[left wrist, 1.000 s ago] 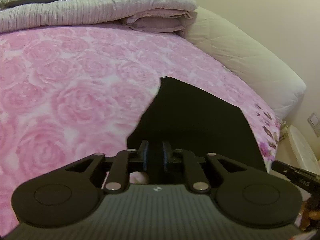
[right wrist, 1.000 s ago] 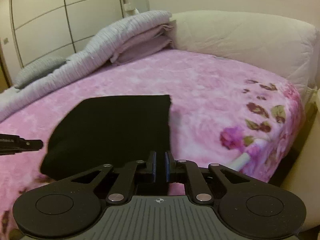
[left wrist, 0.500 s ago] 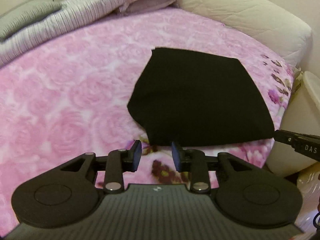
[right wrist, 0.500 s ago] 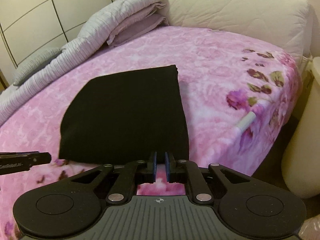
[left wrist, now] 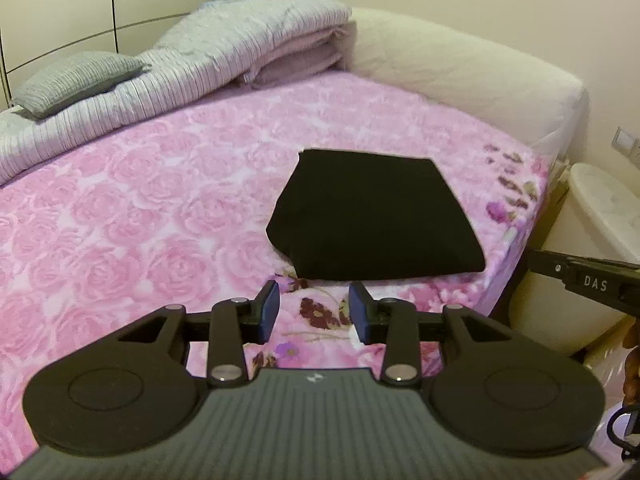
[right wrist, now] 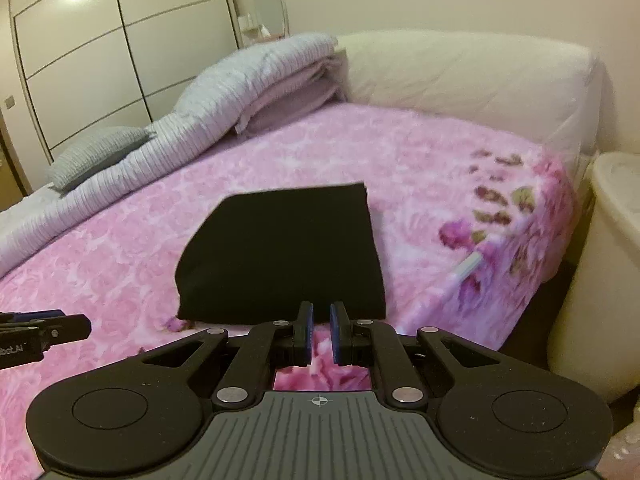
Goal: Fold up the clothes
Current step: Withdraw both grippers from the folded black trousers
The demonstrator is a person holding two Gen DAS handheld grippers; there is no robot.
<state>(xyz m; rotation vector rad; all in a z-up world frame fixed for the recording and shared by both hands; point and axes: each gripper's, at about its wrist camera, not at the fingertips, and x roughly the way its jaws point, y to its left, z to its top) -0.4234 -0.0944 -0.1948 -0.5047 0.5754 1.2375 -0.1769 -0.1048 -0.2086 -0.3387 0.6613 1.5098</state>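
Left gripper (left wrist: 314, 312) hangs released, jaws wide and empty, with the folded black garment (left wrist: 372, 216) flat on the pink bedspread (left wrist: 132, 216) just past it at about 1 o'clock. Right gripper (right wrist: 319, 332), nearly closed on nothing, sits closer, the garment's near edge at 12 o'clock. At 3 o'clock stands a cream bin (right wrist: 600, 264), contents unseen.
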